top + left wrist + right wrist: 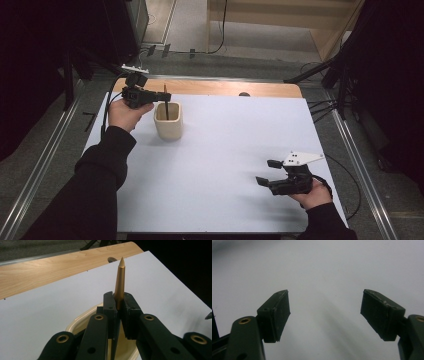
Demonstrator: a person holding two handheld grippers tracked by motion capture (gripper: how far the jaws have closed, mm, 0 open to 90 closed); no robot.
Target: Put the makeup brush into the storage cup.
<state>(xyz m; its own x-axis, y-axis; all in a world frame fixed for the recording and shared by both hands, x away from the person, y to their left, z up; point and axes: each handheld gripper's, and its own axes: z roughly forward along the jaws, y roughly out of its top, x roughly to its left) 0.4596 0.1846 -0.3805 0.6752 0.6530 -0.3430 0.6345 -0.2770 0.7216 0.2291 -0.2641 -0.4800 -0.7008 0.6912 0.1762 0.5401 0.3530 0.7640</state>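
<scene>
The left gripper has its jaws closed tight on a gold pen, approx. at the middle of the pen. The pointed tip stands above the jaws, and the lower part goes down into the cream cup, which is directly under this gripper. The right gripper is well apart from the cup, near the white sheet w/ jaws wide open and nothing between them.

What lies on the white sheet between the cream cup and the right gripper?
Nothing: in the high view the white sheet is bare between the cream cup and the open right gripper.
</scene>
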